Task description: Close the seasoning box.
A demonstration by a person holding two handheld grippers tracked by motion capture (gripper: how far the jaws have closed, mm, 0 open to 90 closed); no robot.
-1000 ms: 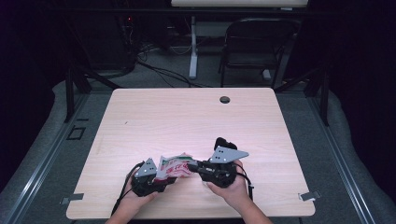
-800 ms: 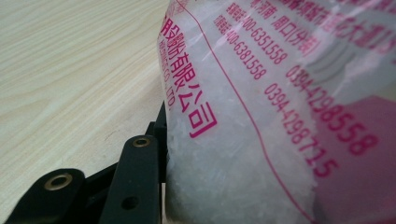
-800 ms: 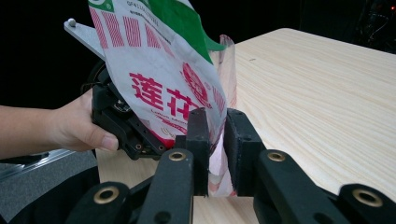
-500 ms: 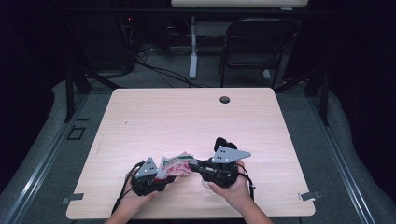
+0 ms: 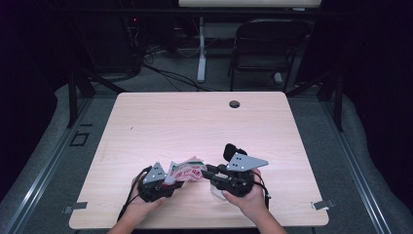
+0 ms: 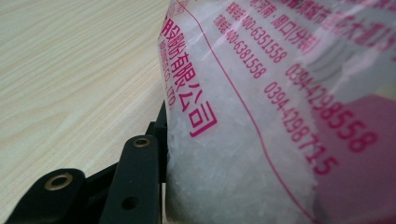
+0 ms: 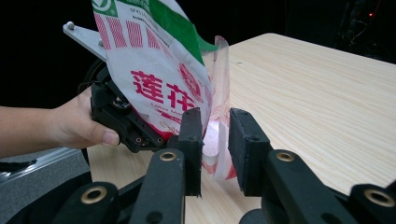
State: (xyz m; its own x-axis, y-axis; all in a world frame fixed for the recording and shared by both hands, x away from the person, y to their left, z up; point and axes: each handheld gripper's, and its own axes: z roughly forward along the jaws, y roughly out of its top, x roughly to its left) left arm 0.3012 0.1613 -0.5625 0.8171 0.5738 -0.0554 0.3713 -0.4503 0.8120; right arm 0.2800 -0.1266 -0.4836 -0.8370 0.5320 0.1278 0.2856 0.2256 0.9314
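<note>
1. At the near edge of the bench (image 5: 195, 122), the bag (image 5: 184, 170) of white crystals hangs between your two hands, tilted, its lower end just above the wood.
2. Your left tongs (image 5: 168, 181) are clamped on the bag: in the left gripper view the packed plastic (image 6: 243, 140) presses against the visible black jaw.
3. Your right tongs (image 7: 215, 144) stand apart, having just been opening; the bag's sealed edge (image 7: 219, 93) lies in the gap, and neither pad visibly presses on it.
4. Risk: with one grip bearing the load, the heavy, shifting contents could swing the bag down onto the bench or slide it out of the left tongs.
5. Risk: closing the right tongs again on the thin seam alone could tear the film and spill the crystals.
</note>
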